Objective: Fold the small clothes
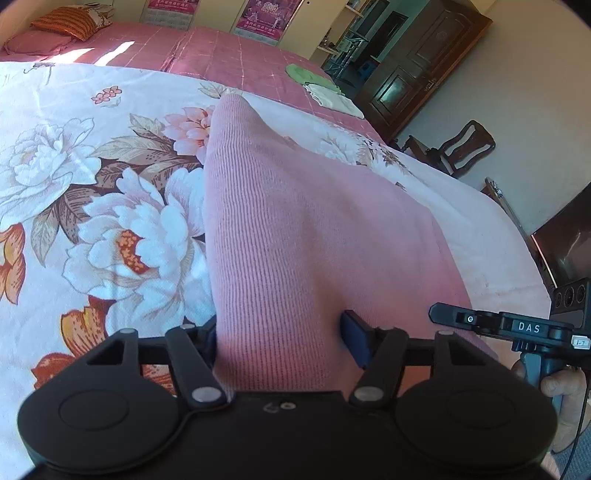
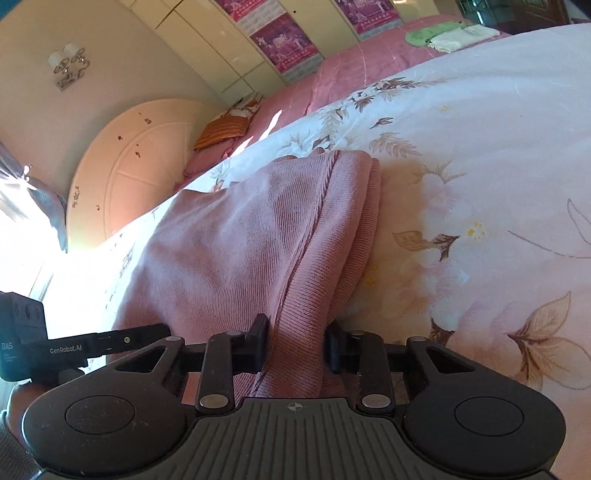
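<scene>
Both grippers (image 1: 279,339) (image 2: 295,345) grip pink garment (image 1: 295,221) edge

- Floral quilt (image 1: 110,177) spread across the bed
- Pink checked bedspread (image 1: 229,55) beyond it
- Orange striped pillow (image 1: 66,24) by the headboard (image 2: 147,158)
- Dark wooden chair (image 1: 461,147) near the wall
- Posters (image 2: 284,40) on pale cupboards

Strong daylight floods in from the blown-out left edge of the right wrist view, washing out the white floral-print bedspread (image 2: 480,155) there. Sun patches fall on the far pink quilted cover (image 1: 221,51). Fisheye curvature bends all edges; dark corners vignette, and focus stays fairly sharp.
</scene>
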`<move>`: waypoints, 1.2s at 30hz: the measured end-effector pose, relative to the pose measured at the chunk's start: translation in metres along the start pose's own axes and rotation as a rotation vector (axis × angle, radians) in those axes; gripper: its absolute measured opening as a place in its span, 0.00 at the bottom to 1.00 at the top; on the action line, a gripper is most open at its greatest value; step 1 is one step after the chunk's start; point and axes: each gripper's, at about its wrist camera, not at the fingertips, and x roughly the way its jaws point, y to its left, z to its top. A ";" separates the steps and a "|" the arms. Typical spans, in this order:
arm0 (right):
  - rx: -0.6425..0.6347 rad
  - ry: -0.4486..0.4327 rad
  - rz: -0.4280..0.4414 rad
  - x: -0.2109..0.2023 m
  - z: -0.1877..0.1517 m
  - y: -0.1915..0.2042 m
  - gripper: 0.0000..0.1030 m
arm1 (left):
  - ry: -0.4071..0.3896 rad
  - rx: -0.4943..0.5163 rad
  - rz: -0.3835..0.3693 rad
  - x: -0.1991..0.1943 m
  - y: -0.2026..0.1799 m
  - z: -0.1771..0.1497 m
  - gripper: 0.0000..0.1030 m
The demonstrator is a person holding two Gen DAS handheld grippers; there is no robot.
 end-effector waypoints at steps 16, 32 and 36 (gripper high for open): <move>-0.132 -0.050 -0.188 0.010 -0.007 0.050 0.19 | -0.056 0.158 0.033 0.006 -0.022 0.001 0.43; -0.259 -0.144 -0.235 0.013 -0.020 0.183 0.19 | -0.156 0.220 -0.046 -0.087 0.025 0.013 0.36; -0.295 -0.128 -0.191 0.047 -0.027 0.226 0.19 | -0.183 0.196 -0.008 -0.123 0.071 0.010 0.36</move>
